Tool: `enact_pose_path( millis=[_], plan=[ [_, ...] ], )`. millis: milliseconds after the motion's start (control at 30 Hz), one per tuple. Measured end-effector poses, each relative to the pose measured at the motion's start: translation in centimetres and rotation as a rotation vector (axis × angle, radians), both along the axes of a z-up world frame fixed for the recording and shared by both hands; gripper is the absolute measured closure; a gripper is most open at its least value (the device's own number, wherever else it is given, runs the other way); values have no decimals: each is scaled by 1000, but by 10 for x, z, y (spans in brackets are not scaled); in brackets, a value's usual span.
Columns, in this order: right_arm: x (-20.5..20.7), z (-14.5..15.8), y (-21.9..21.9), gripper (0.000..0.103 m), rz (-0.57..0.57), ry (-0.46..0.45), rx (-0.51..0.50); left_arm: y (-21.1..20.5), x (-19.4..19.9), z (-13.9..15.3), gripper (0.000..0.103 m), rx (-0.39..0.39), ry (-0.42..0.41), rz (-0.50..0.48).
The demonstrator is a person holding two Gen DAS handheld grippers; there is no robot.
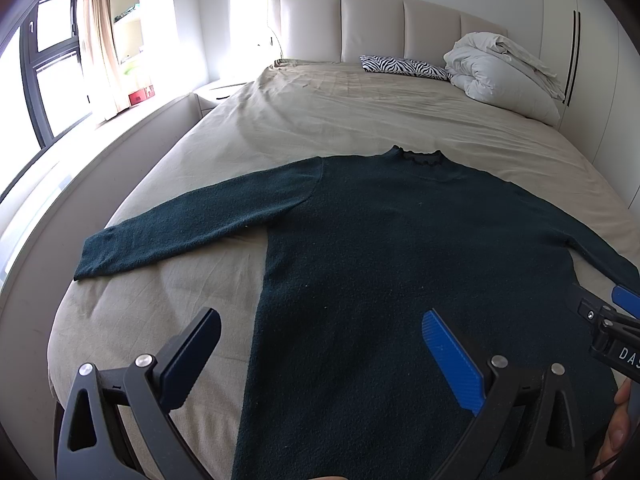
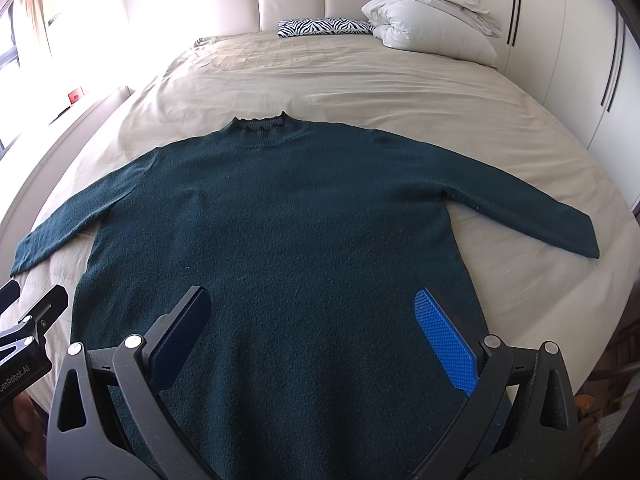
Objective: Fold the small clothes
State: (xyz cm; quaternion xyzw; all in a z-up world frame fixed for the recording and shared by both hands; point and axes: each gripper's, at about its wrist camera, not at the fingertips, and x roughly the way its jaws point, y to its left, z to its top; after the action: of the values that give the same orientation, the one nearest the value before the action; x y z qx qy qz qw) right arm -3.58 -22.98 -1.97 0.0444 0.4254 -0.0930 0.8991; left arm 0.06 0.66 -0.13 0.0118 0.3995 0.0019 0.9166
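Observation:
A dark green long-sleeved sweater lies flat on the bed, collar toward the headboard and both sleeves spread outward; it also shows in the right wrist view. My left gripper is open and empty above the sweater's lower left part, its left finger over the sheet. My right gripper is open and empty above the sweater's lower body. The right gripper's tip shows at the right edge of the left wrist view. The left gripper shows at the left edge of the right wrist view.
The bed has a beige sheet and a padded headboard. A zebra-print pillow and a bundled white duvet lie at the head. A window and curtain are left; white wardrobes are right.

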Motion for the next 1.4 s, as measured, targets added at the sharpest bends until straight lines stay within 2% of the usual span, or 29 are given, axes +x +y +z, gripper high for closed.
enact_pose_path(
  millis=[300,633,867,933,1033,1167,1267,1333,1400],
  plan=[
    [0,0,1,0,-1,2,0,0,0,-1,0,1,0,2],
    [4,-8,-4,0,-8,17,14,-1,0,-15,0,-5,27,1],
    [6,-15,-34,0,-38,2,76,-6,-2,-37,0,-71,96,-33],
    [3,-15,-61,0,-78,-32,118,-5,0,-44,0,-105,127,-49],
    [-6,-18,-121,0,-158,-76,212,2,8,-51,0,-218,186,-57],
    [-31,-27,-230,0,-365,-140,319,7,20,-54,0,-356,216,-69],
    [-63,-44,-318,2,-558,-192,452,0,26,-54,0,-372,181,-76],
    [-89,-62,-376,9,-687,-239,579,-8,28,-51,0,-368,128,-101],
    [-108,-77,-418,21,-779,-264,655,-17,33,-47,0,-347,94,-138]
  ],
)
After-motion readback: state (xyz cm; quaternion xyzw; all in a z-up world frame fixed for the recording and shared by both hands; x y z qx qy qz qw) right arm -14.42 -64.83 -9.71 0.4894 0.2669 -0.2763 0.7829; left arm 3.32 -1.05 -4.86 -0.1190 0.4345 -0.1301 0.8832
